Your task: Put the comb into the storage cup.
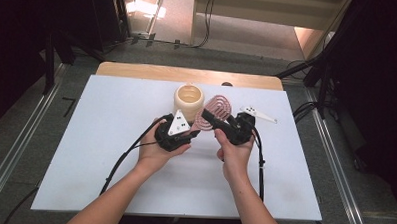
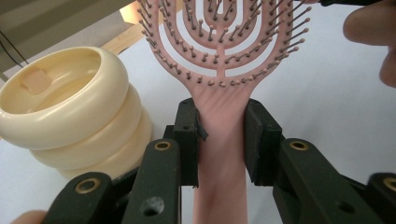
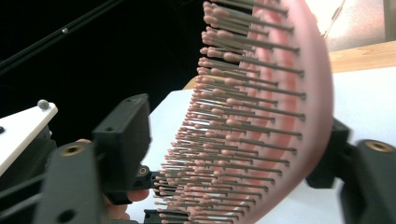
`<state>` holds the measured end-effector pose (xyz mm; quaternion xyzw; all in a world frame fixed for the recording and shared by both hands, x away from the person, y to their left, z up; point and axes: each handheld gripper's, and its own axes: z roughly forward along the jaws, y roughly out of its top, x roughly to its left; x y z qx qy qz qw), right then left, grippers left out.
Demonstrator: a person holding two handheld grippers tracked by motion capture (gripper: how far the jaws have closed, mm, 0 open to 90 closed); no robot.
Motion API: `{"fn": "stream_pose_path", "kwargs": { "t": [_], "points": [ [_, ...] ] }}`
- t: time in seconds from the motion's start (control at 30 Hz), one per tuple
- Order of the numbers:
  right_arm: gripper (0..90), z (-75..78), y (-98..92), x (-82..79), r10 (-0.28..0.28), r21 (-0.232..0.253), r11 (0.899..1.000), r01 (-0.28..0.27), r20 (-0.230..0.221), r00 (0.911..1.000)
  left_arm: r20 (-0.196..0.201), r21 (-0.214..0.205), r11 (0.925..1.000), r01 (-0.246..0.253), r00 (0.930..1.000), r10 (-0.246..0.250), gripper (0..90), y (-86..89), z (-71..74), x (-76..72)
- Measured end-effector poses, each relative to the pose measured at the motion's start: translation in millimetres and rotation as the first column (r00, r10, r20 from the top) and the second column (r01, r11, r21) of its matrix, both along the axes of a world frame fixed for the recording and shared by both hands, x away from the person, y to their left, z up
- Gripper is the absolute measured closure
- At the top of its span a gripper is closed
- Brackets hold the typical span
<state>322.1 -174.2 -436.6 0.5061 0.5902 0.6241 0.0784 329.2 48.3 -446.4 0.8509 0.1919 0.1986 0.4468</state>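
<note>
A pink vented hairbrush [image 1: 217, 106] is held over the middle of the white board. My left gripper [image 1: 196, 131] is shut on its handle; in the left gripper view both pads press the handle [image 2: 222, 135] just below the bristled head. My right gripper [image 1: 212, 118] comes in from the right and straddles the brush head [image 3: 261, 116]. There one jaw rests against the head's back, and the other stands a little off the bristle tips, so this gripper is open. A cream ribbed cup [image 1: 189, 99] stands upright just left of the brush [image 2: 70, 107].
The white board [image 1: 110, 154] lies on a wooden table whose far edge [image 1: 188, 73] shows behind it. Black cables [image 1: 122, 162] trail from both grippers toward the near edge. Metal rails [image 1: 15, 150] run along the floor on both sides.
</note>
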Motion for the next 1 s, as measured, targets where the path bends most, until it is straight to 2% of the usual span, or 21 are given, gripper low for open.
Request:
{"fn": "stream_pose_path", "kwargs": {
  "t": [0.1,0.23,0.33,0.6,0.63,0.67,0.8,0.93,1.0],
  "points": [
    [31.5,-0.4,-0.3,0.5,-0.001,0.006,1.0,0.001,-0.005,1.0,0.005,-0.002,1.0,-0.002,1.0,0.002,70.8,0.0,-0.1,-0.8],
    [34.9,-0.9,-2.4,1.6,-0.009,0.044,0.999,0.01,-0.01,0.9999,0.011,-0.006,1.0,-0.003,0.9999,0.003,70.8,-1.2,-1.6,-2.5],
    [35.8,-1.2,-2.6,2.4,-0.008,0.055,0.998,0.009,-0.016,0.9998,0.027,0.004,1.0,-0.005,0.9996,0.005,70.8,-4.2,-2.6,-4.9],
    [48.9,-1.5,-4.4,1.7,-0.023,0.067,0.998,0.023,-0.002,0.9997,0.022,-0.016,0.9999,-0.005,0.9998,0.005,70.7,-9.1,-3.3,-5.3],
    [52.2,-1.3,-4.9,1.6,-0.023,0.073,0.997,0.023,-0.006,0.9997,0.022,-0.02,0.9998,-0.005,0.9997,0.006,70.7,-9.3,-3.4,-5.3],
    [57.6,-2.6,-7.8,2.5,-0.011,0.1,0.995,0.011,-0.003,0.9999,0.021,-0.024,0.9997,-0.008,0.9997,0.008,70.7,-9.9,-3.6,-5.4],
    [58.9,-3.8,-10.7,4.0,0.004,0.126,0.992,-0.003,-0.01,0.9999,0.018,-0.027,0.9996,-0.008,0.9998,0.008,70.6,-10.8,-5.2,-5.0],
    [59.5,-2.2,-10.7,2.6,0.007,0.113,0.994,-0.008,0.004,1.0,0.018,-0.053,0.9986,-0.004,0.9998,0.005,70.1,-10.7,-7.5,-4.9],
    [59.7,-1.4,-9.9,1.7,0.012,0.104,0.994,-0.014,0.014,0.9998,0.002,-0.071,0.9975,-0.003,1.0,0.003,69.8,-9.9,-8.1,-4.4]
  ]
}}
